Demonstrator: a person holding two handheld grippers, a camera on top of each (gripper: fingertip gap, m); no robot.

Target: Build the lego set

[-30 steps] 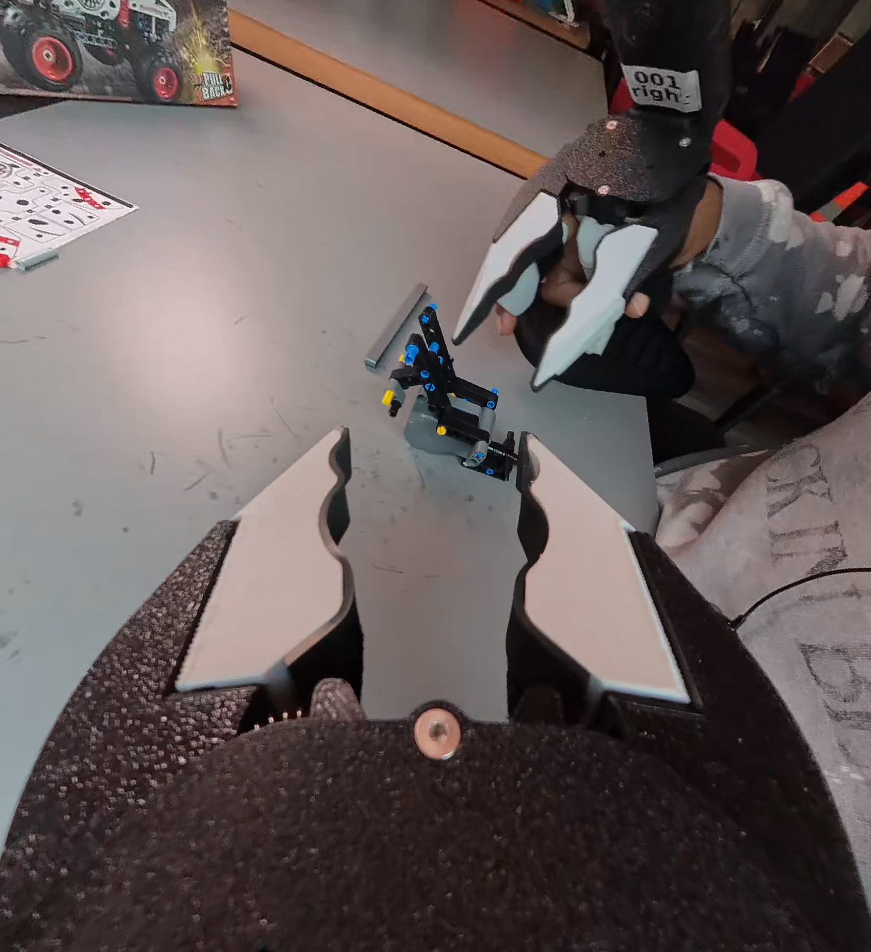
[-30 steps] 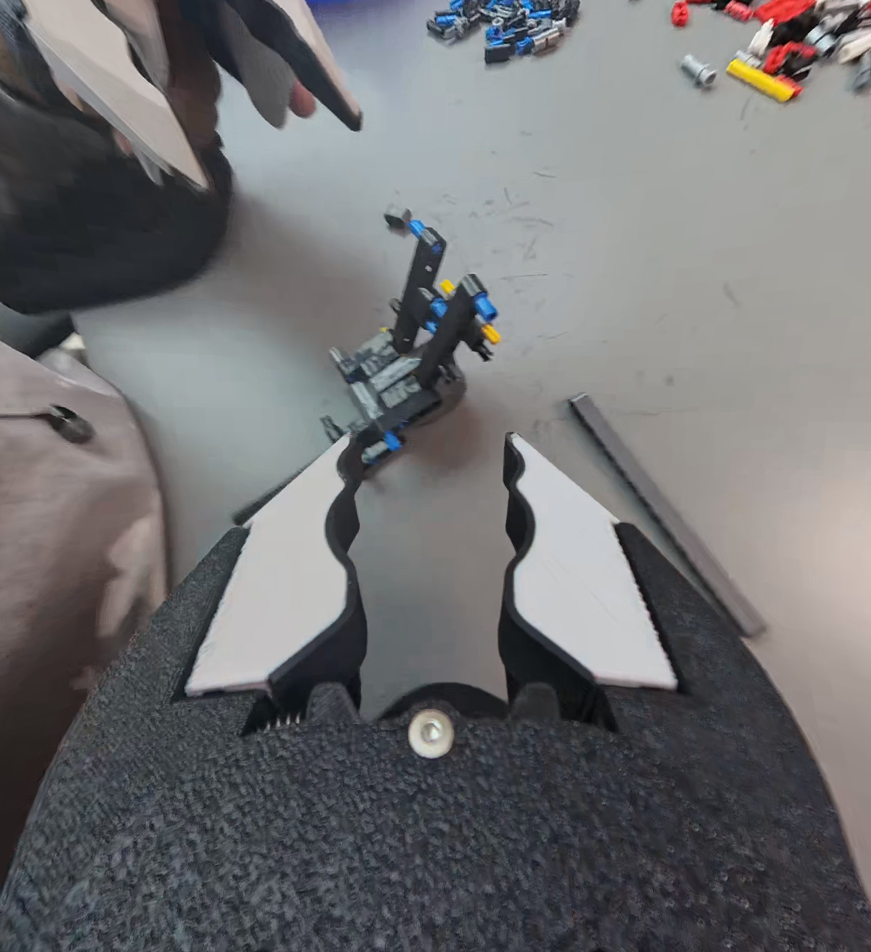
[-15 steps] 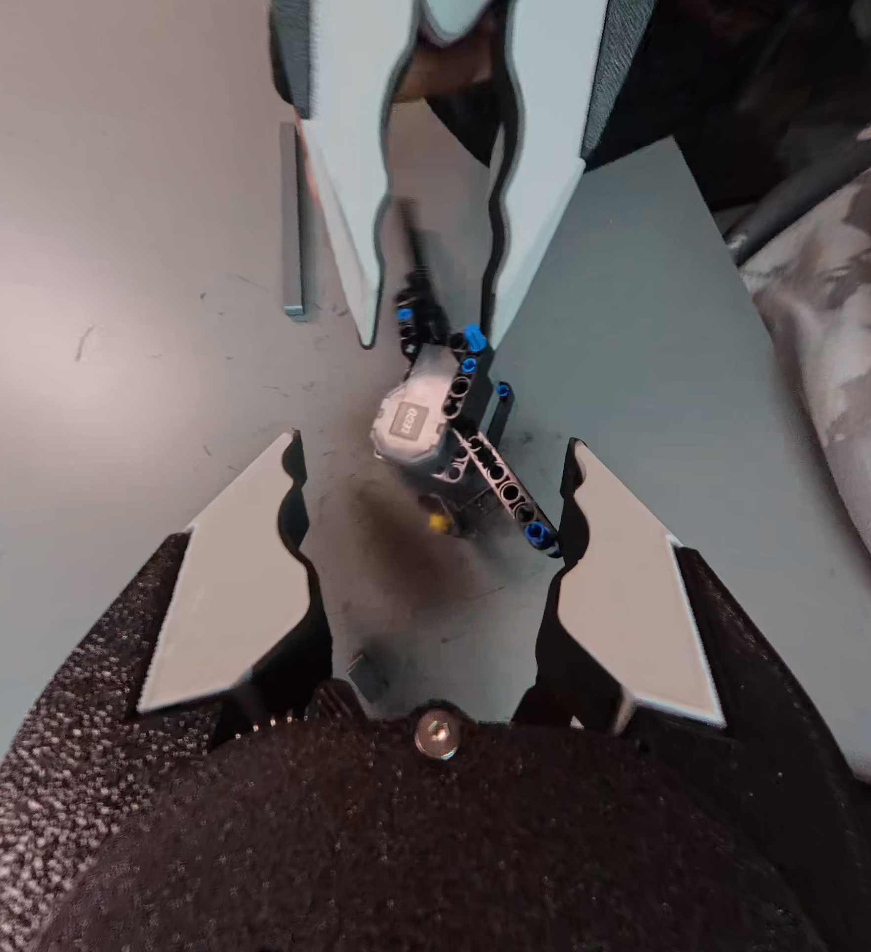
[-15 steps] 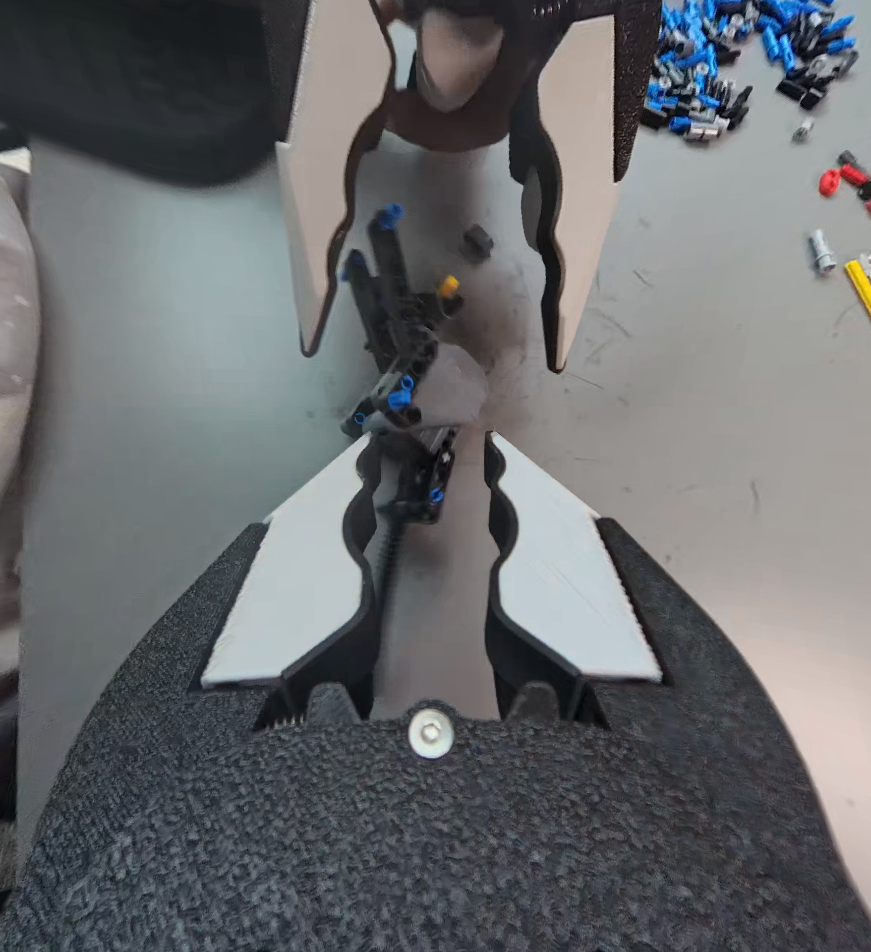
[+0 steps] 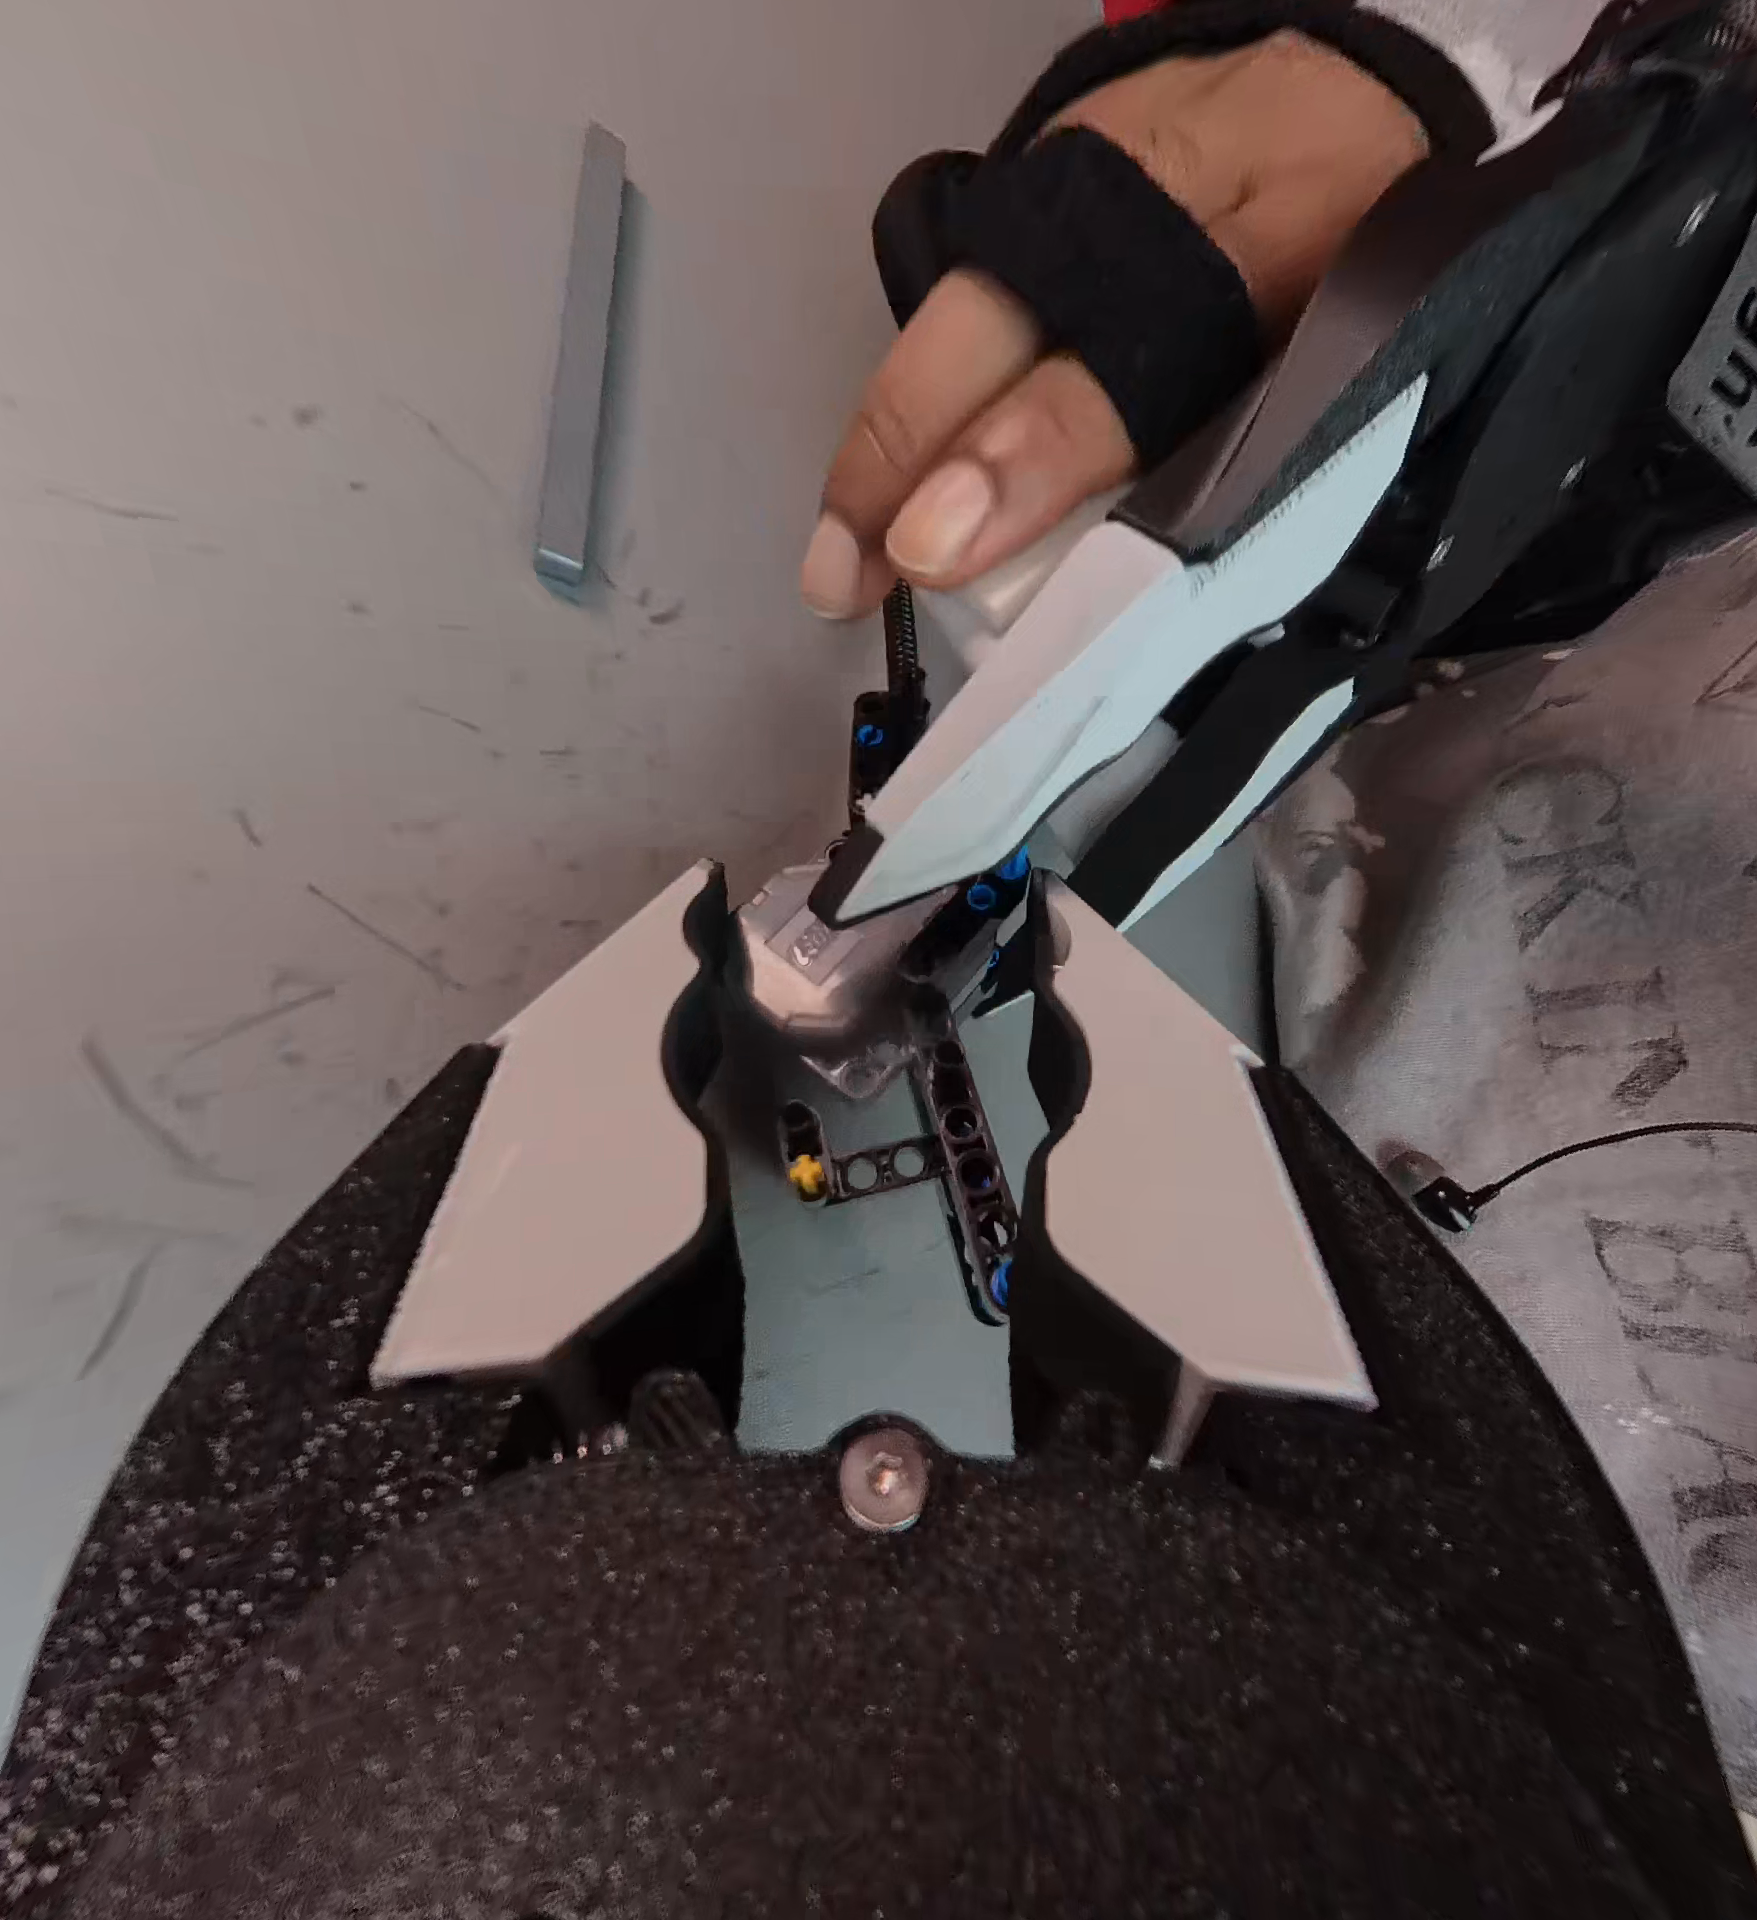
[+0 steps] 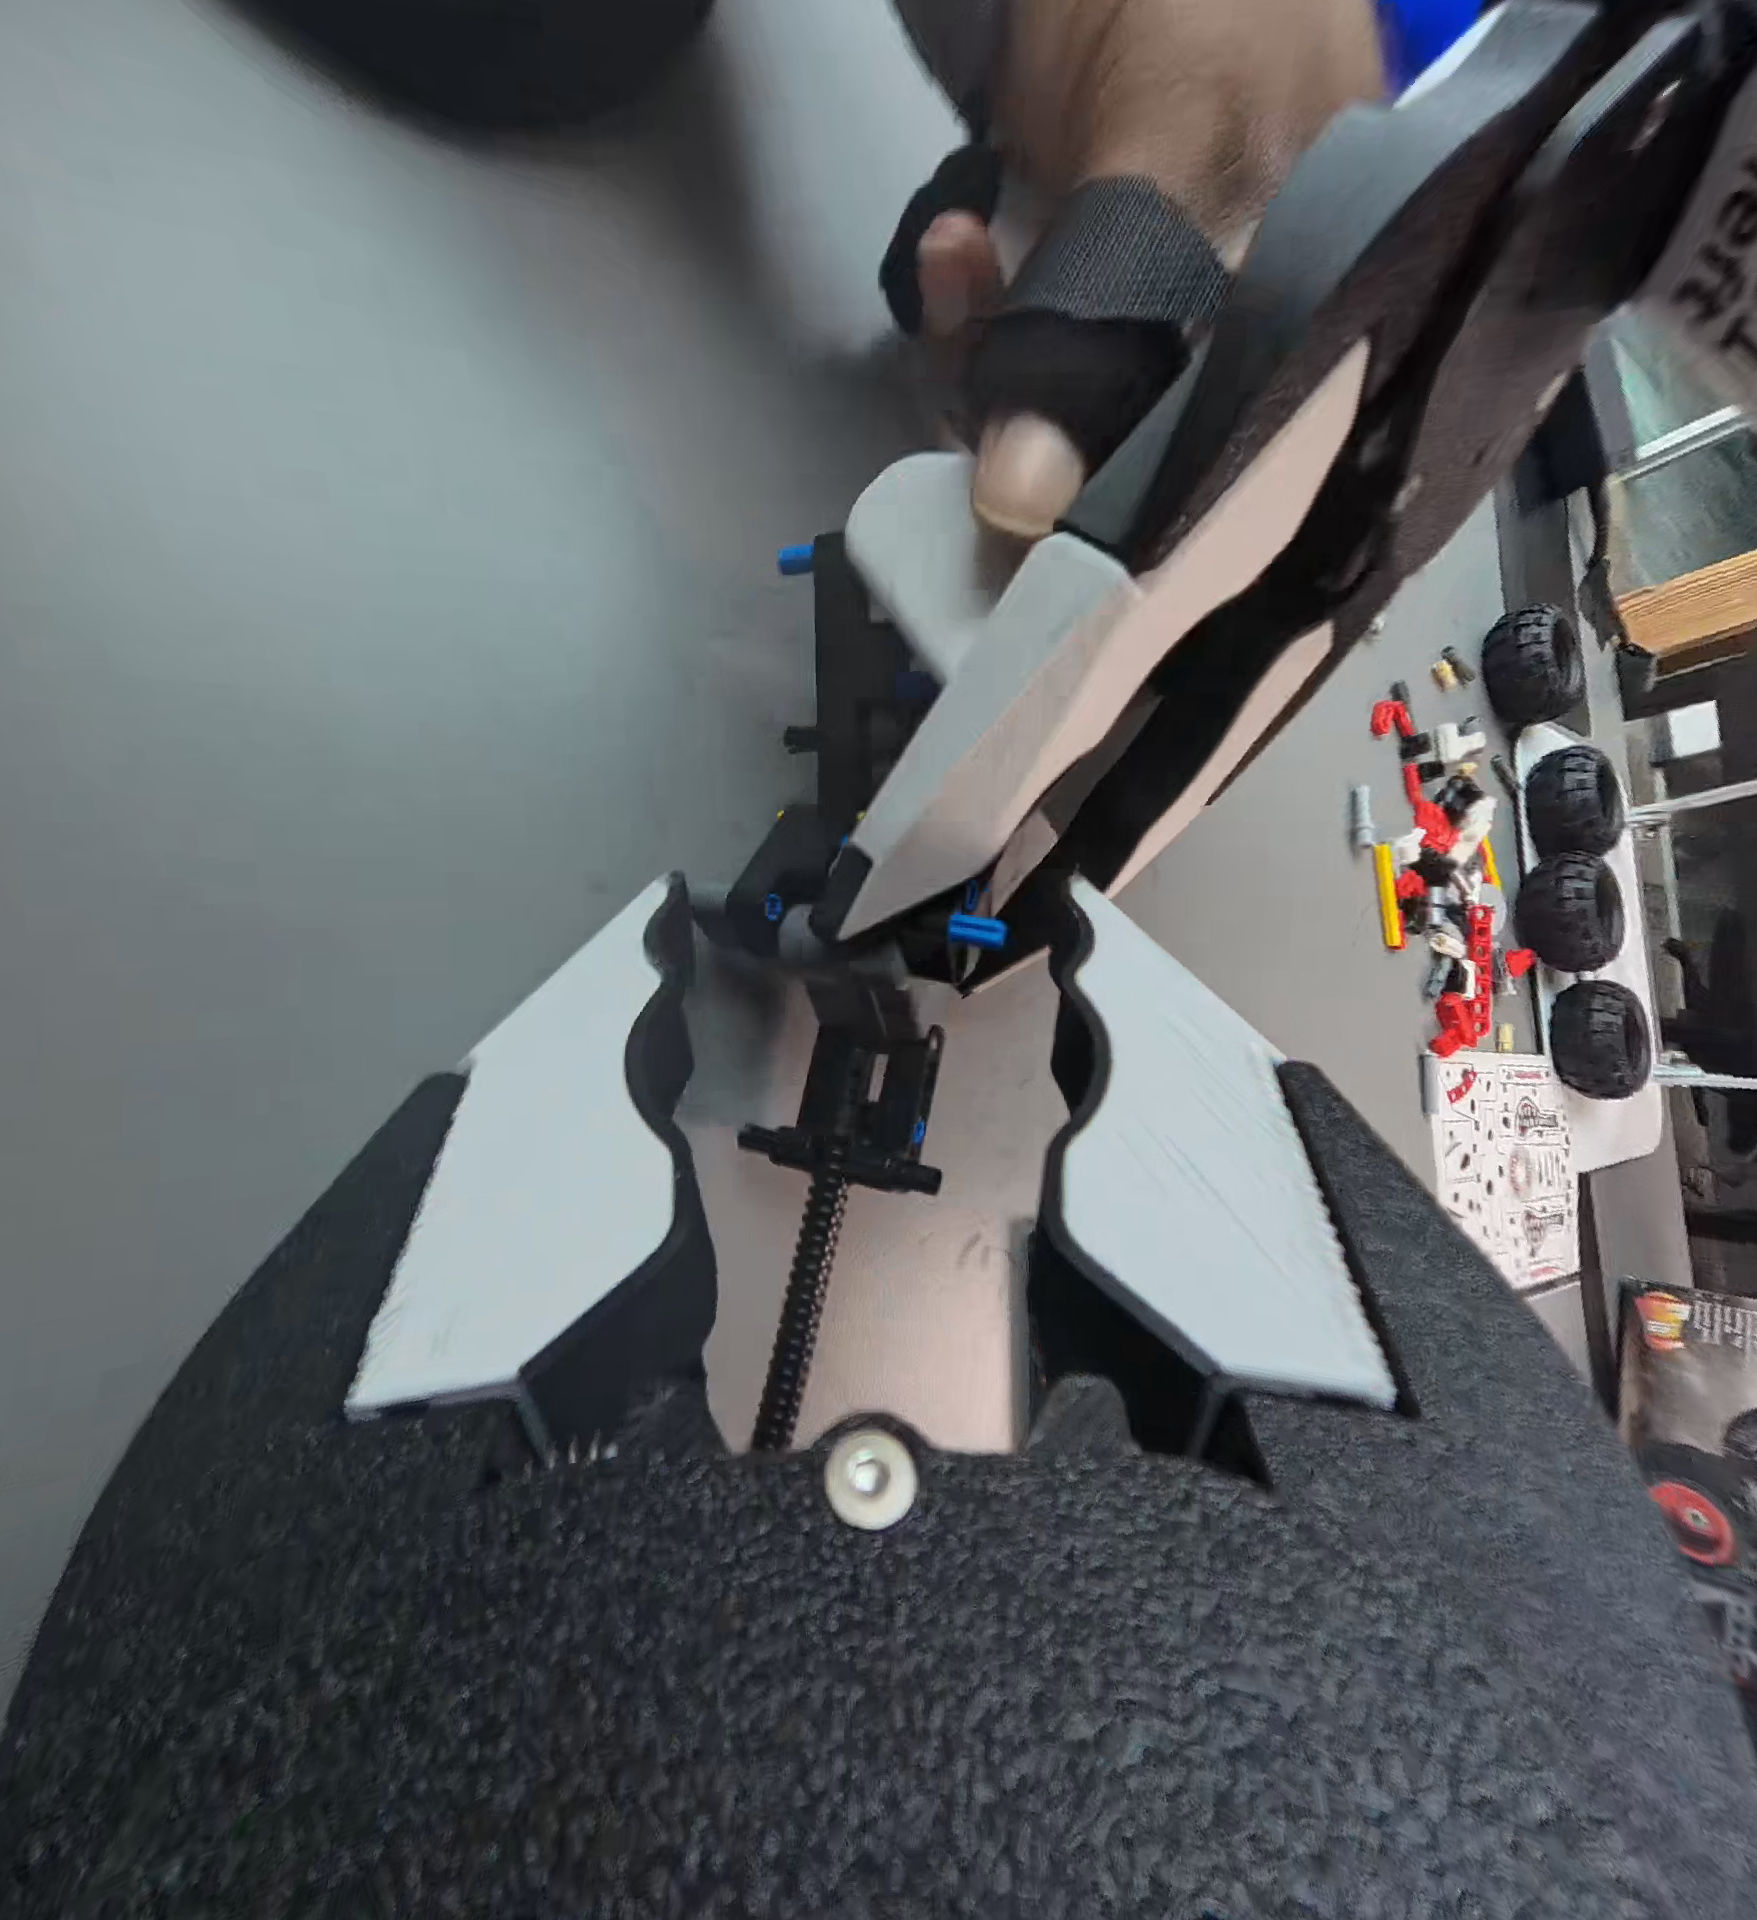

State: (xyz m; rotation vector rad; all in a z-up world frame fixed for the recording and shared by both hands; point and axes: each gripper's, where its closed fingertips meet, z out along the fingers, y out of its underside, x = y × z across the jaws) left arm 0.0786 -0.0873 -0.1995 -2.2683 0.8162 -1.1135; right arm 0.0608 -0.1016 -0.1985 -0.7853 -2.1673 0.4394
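The Lego assembly [image 5: 812,987] is a grey motor block with black beams, blue pins and a yellow pin. My left gripper [image 5: 874,894] is shut on it, one finger on the grey block and the other on a black beam. My right gripper [image 5: 947,883] comes in from the upper right and pinches the same assembly crosswise. In the right wrist view the assembly [image 6: 853,1101] sits between my right gripper's [image 6: 874,899] fingers. A black toothed rod [image 6: 801,1299] runs back from it towards the palm. The left gripper [image 6: 905,945] crosses in from the upper right.
A long grey beam [image 5: 583,353] lies on the grey table beyond the grippers. Black wheels [image 6: 1570,800], loose red and white pieces [image 6: 1435,862], a printed sheet [image 6: 1508,1164] and the set's box [image 6: 1736,1455] are off to the right. The person's clothing [image 5: 1580,1039] is beyond the table edge. My two grippers' fingertips are within a few centimetres of each other.
A second ago both grippers were open and apart, with the assembly standing on the table. They came in from opposite sides and now both clamp it, crossed over each other.
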